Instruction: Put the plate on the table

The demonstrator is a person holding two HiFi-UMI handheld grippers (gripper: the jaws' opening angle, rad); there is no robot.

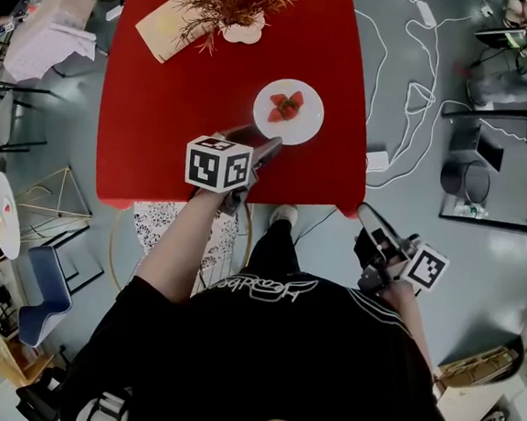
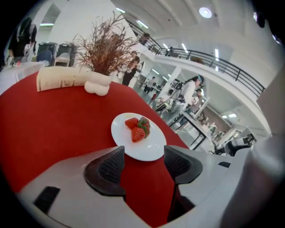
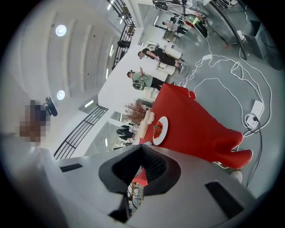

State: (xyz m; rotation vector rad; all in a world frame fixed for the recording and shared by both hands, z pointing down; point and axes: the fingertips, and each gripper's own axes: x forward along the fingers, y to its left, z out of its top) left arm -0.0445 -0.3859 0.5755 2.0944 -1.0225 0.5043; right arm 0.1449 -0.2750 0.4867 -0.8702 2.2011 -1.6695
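Note:
A white plate point(image 1: 289, 112) with strawberries rests on the red table point(image 1: 162, 114), towards its near right corner. My left gripper point(image 1: 269, 150) hovers just short of the plate's near rim, open. In the left gripper view the plate point(image 2: 138, 136) lies just ahead of the two dark pads point(image 2: 111, 165), which stand apart on either side of its near edge without touching it. Off the table at the lower right, my right gripper point(image 1: 368, 219) hangs over the floor. It is shut with nothing in it, and in its own view the gripper point(image 3: 141, 151) faces the distant plate point(image 3: 160, 129).
A white vase with dried branches point(image 1: 238, 1) and a rolled paper point(image 1: 170, 24) sit at the table's far edge. Under the near edge stands a patterned stool point(image 1: 175, 229). White cables point(image 1: 411, 99) and a power strip point(image 1: 376, 160) lie on the floor to the right.

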